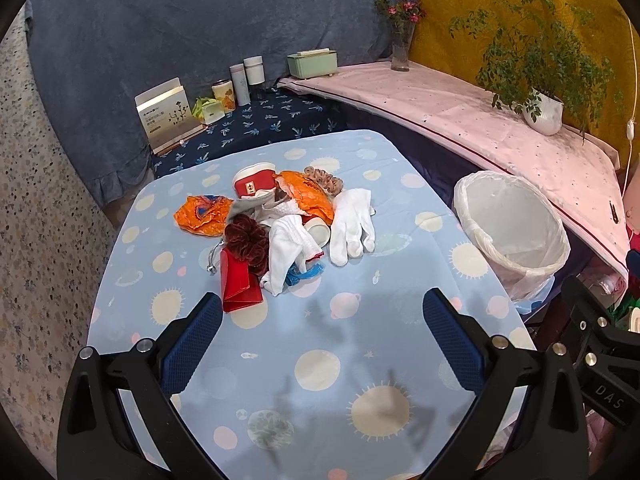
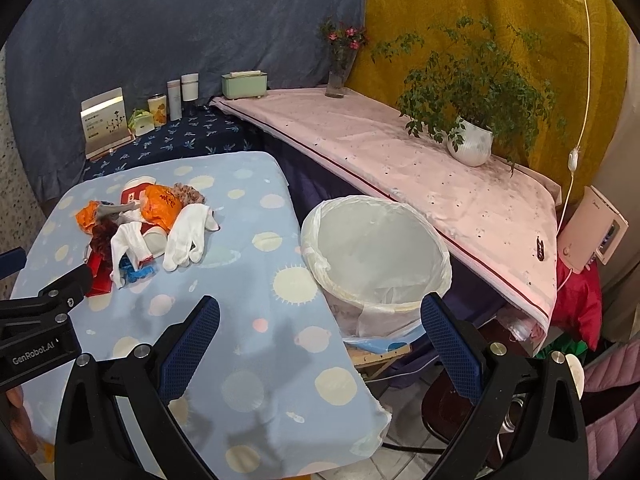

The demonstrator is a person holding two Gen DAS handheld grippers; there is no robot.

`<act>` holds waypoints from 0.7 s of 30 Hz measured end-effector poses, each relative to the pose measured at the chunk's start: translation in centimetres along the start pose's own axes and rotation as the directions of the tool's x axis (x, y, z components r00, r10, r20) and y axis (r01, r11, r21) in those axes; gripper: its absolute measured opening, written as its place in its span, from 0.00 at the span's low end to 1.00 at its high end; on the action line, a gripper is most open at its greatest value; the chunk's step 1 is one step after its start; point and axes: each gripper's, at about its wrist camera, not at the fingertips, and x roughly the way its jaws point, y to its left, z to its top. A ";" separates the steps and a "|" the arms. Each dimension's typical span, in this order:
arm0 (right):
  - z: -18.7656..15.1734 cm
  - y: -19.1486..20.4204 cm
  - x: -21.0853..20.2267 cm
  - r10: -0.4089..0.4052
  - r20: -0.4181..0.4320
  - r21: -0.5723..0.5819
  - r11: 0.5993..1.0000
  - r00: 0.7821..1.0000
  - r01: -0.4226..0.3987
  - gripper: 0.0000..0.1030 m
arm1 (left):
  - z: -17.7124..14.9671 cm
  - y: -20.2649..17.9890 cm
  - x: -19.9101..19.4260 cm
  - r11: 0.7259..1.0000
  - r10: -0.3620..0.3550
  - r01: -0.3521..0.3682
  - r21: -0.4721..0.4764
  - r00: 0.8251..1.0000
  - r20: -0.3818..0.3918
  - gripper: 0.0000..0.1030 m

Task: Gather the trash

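A heap of odds and ends lies on the blue planet-print table (image 1: 320,360): a red-and-white paper cup (image 1: 254,184), orange wrappers (image 1: 202,216), white gloves (image 1: 354,222), a dark red scrunchie (image 1: 246,240), a red wallet (image 1: 238,284) and a blue scrap (image 1: 302,274). A white bin with a plastic liner (image 1: 514,224) stands off the table's right edge. My left gripper (image 1: 322,316) hangs open just short of the heap, nothing between its fingers. My right gripper (image 2: 320,320) is open too, over the table's right edge beside the bin (image 2: 376,256), with the heap (image 2: 140,224) to its far left.
Behind the table a dark blue shelf (image 1: 256,124) holds a card box, tins and bottles. A pink-covered ledge (image 1: 460,120) at the right carries a green box, a flower vase (image 1: 402,44) and a potted plant (image 1: 544,112). A chair and floor show below the bin.
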 end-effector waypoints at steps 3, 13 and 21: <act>0.2 0.0 -0.2 -0.001 0.002 0.004 1.000 1.000 0.001 0.93 | 0.3 0.0 0.2 1.000 0.001 -0.001 0.001 1.000 0.001 0.93; 0.4 0.3 -0.3 -0.019 0.006 -0.002 1.000 1.000 0.019 0.93 | 0.4 0.5 0.1 1.000 -0.008 0.008 -0.010 1.000 -0.009 0.93; 0.7 0.9 0.2 -0.022 -0.002 0.001 1.000 1.000 0.022 0.93 | 0.6 1.0 0.9 1.000 -0.015 0.015 -0.015 1.000 -0.019 0.93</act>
